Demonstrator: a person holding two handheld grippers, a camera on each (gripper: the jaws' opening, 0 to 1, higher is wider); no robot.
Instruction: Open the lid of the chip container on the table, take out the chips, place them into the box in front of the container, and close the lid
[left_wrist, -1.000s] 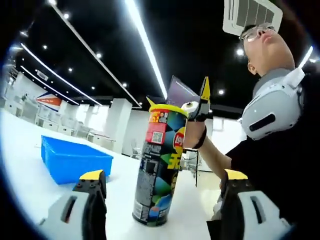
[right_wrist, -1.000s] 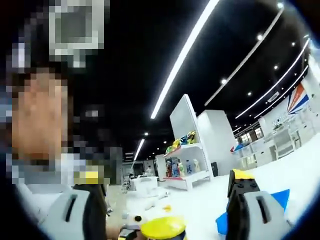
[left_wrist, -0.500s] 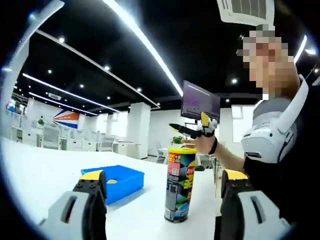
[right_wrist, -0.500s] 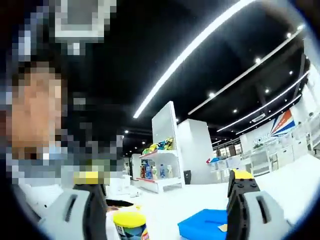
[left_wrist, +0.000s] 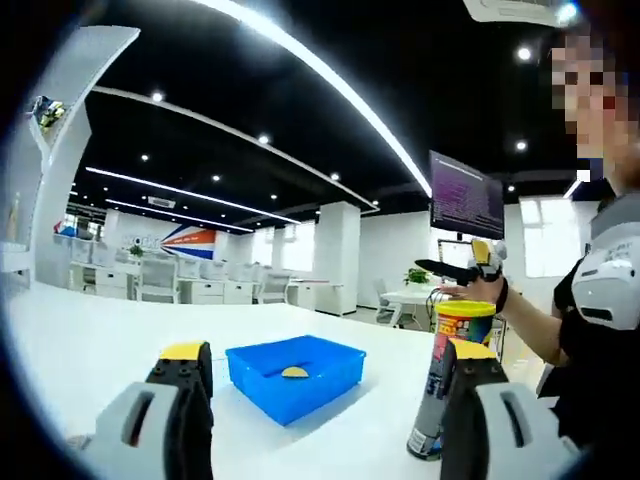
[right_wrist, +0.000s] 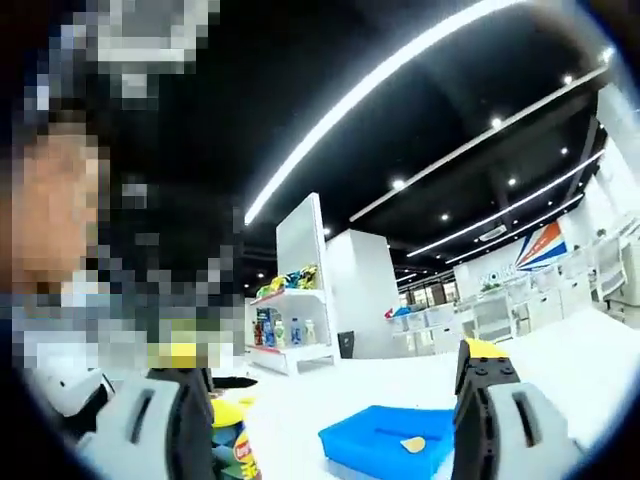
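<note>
The chip container (left_wrist: 436, 392), a tall printed can with a yellow lid (left_wrist: 466, 308) on it, stands on the white table (left_wrist: 90, 340), partly behind my left gripper's right jaw. The blue box (left_wrist: 297, 378) sits beside it, with a chip (left_wrist: 294, 372) inside. My left gripper (left_wrist: 327, 352) is open, with nothing between its jaws. A hand holds my right gripper (left_wrist: 470, 262) just above the lid. In the right gripper view, my right gripper (right_wrist: 332, 352) is open; the container (right_wrist: 232, 442) peeks out by its left jaw, and the blue box (right_wrist: 382, 450) holds a chip (right_wrist: 410, 443).
A person (left_wrist: 600, 310) stands close at the right of the table. A dark monitor (left_wrist: 465, 195) hangs behind the can. A shelf unit with goods (right_wrist: 285, 325) stands at the back, and desks and chairs (left_wrist: 210, 290) line the far side.
Both cameras have swung and pulled back: the can has gone from mid-picture to the right edge of the left gripper view, the box to its middle. The right gripper stays over the lid.
</note>
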